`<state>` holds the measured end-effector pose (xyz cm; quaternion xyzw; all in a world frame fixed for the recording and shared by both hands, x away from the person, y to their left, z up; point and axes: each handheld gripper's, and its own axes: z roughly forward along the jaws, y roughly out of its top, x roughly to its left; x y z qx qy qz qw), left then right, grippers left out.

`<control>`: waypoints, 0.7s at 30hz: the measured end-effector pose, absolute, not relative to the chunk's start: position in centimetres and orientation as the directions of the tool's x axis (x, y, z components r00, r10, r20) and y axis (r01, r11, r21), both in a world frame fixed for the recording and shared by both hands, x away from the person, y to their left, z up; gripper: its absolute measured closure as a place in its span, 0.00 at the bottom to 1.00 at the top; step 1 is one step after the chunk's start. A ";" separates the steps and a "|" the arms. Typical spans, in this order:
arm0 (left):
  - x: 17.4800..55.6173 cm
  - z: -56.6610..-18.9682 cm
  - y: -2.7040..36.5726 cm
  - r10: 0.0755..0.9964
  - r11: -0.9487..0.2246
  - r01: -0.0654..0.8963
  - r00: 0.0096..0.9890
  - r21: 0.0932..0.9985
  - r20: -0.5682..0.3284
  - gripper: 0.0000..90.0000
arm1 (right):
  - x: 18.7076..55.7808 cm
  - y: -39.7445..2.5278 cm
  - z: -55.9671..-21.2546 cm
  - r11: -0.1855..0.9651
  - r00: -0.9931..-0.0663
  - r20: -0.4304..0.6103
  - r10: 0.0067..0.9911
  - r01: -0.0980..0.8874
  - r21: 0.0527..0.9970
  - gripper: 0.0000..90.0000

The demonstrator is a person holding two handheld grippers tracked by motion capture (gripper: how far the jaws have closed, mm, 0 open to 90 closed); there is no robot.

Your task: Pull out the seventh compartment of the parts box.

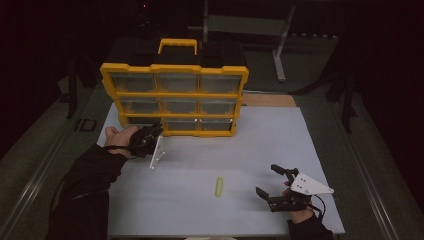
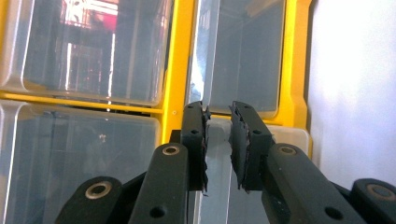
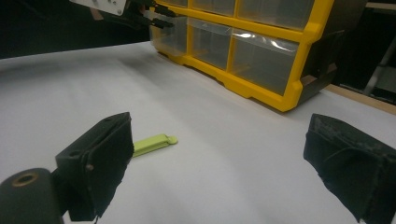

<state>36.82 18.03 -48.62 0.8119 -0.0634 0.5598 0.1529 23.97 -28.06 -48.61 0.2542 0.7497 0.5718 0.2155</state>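
A yellow organizer [image 1: 175, 93] with clear drawers stands upright at the back of the white table. My left gripper [image 1: 159, 131] is at its bottom-left drawer. In the left gripper view, the jaws [image 2: 218, 116] are nearly together, with the thin clear lip of a drawer [image 2: 219, 154] pinched between them beside the yellow frame [image 2: 175, 70]. A small yellow-green clip-like piece [image 1: 218, 186] lies flat near the table's front. My right gripper [image 1: 266, 179] hovers open just to its right, nothing between its pads; the piece [image 3: 152, 143] lies beyond its left jaw.
The organizer's yellow carry handle [image 1: 177, 46] sticks up at the back. A wooden strip [image 1: 267, 100] shows behind the white sheet's back right edge, and a grey metal stand [image 1: 280, 55] is beyond it. The left gripper [image 3: 159, 11] reaches the organizer [image 3: 261, 88] far off.
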 end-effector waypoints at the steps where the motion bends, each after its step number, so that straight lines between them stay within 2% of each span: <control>1: 36.7 -48.7 18.0 0.072 -0.944 -0.276 0.366 0.182 0.928 0.85 | 24.0 -28.1 -48.6 0.216 -0.778 -0.033 0.627 0.133 0.967 0.09; 21: 33.9 -48.7 18.3 0.052 -0.938 -0.302 0.363 0.170 0.930 0.85 | 24.0 -28.1 -48.5 0.213 -0.776 -0.033 0.630 0.133 0.968 0.09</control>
